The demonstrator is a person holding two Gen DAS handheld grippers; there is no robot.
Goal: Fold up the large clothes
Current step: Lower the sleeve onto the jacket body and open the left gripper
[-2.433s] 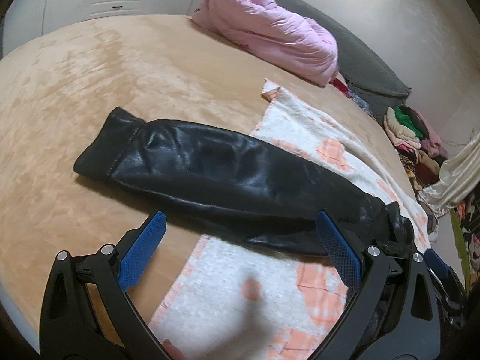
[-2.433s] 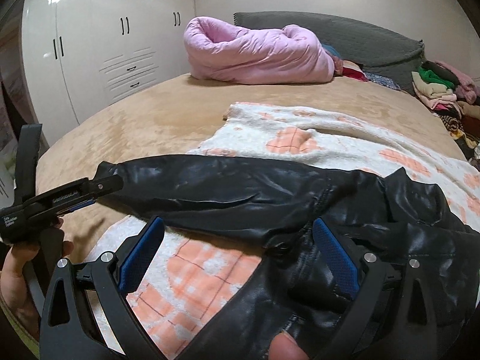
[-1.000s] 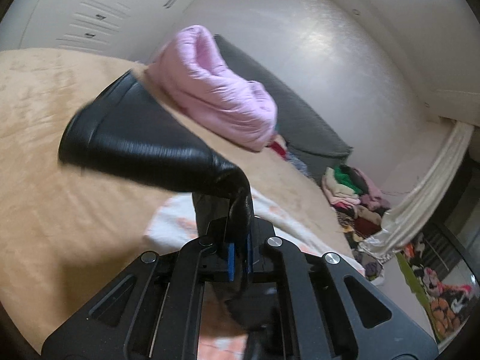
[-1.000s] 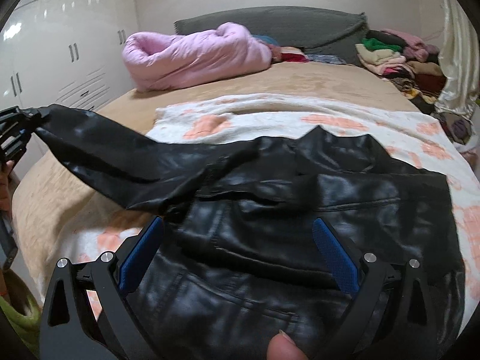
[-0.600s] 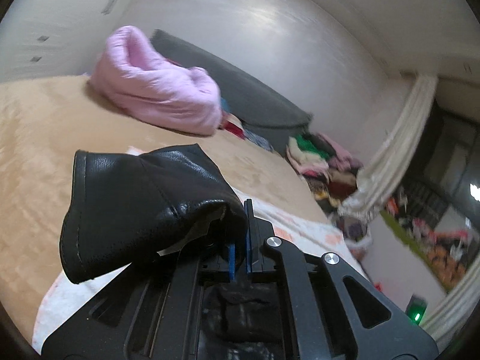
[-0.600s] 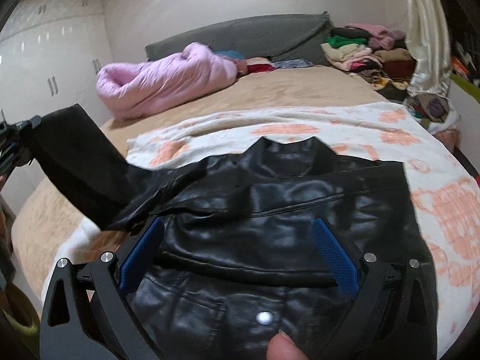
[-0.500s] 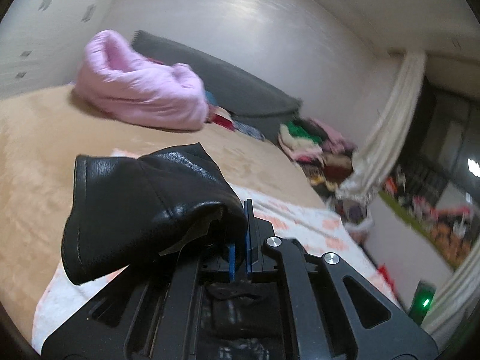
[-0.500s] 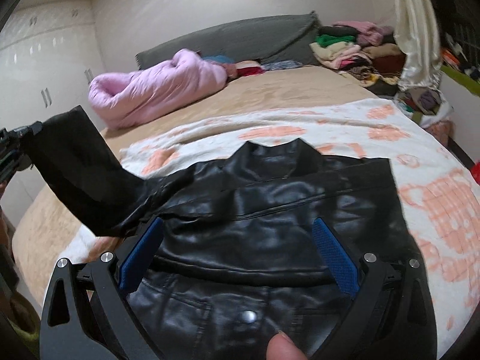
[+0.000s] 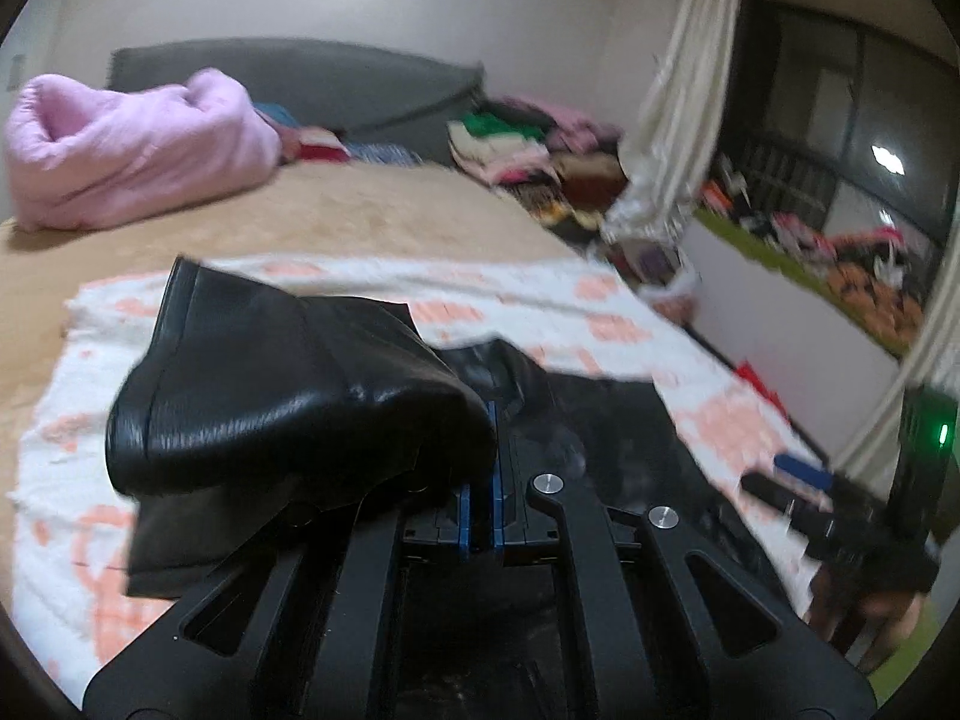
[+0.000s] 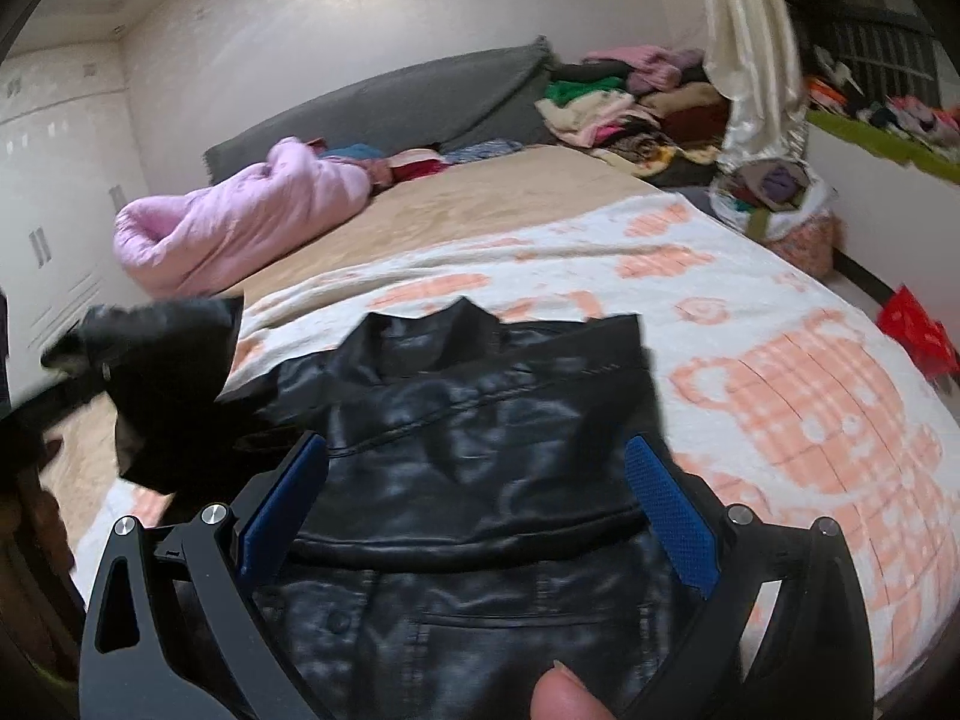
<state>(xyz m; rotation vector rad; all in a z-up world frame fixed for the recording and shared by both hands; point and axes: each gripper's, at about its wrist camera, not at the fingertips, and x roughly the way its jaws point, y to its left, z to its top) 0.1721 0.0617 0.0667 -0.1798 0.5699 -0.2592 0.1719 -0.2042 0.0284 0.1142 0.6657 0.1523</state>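
Two views. Left wrist: left gripper (image 9: 480,480) clamped tight on black leather jacket sleeve (image 9: 288,402), cuff lifted, hanging left of jaws; white-and-orange blanket (image 9: 540,300) beneath; pink duvet (image 9: 132,156) far left. Right wrist: right gripper (image 10: 474,510) spread wide, empty, above jacket body (image 10: 480,420) lying flat near on blanket; clothes pile (image 10: 630,102) far right.

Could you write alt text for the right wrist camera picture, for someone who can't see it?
A black leather jacket lies on a white and orange patterned blanket on a bed, seen between the open blue-padded fingers of the right gripper. At the left edge, one sleeve is lifted off the bed. A pink duvet lies bundled behind.
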